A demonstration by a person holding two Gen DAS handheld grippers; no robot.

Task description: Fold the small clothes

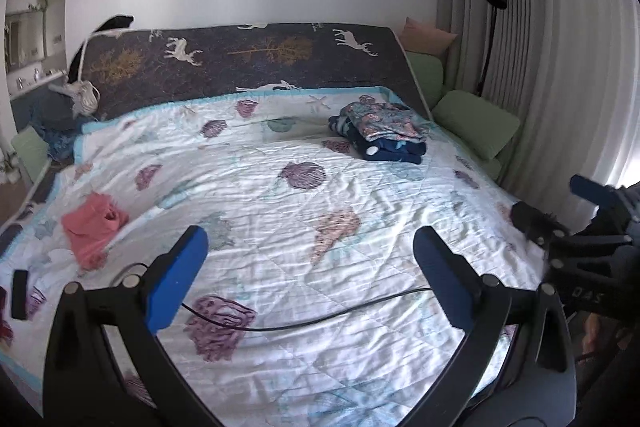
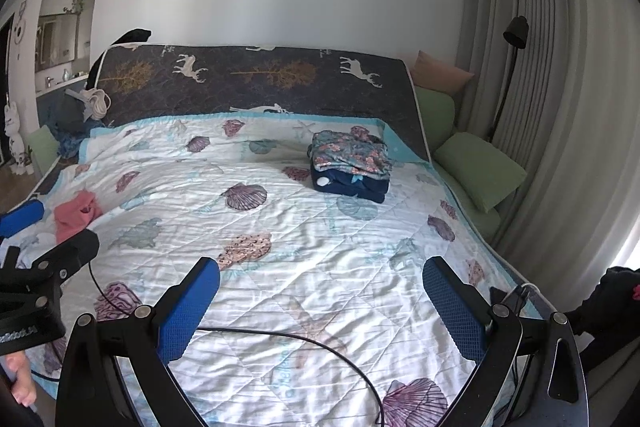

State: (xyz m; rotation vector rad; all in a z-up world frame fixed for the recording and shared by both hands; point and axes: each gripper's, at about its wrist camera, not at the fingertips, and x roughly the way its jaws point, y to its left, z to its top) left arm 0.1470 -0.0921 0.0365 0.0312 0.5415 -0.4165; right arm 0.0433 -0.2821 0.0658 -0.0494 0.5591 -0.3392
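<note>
Both grippers, left gripper (image 1: 310,263) and right gripper (image 2: 322,297), hang over the bed (image 2: 304,267) with fingers spread wide, holding nothing. One pink garment (image 1: 94,227) lies crumpled near the left edge (partly blurred). One folded stack (image 2: 352,167) sits near the headboard; the number of pieces in it is hard to count.

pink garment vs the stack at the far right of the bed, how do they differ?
The pink garment lies crumpled and unfolded near the bed's left edge; the stack is neatly folded, near the headboard on the right. The pink garment is one plain piece; the stack holds several, floral on top of navy. Both rest on the shell-print quilt, untouched by either tongs.
</note>
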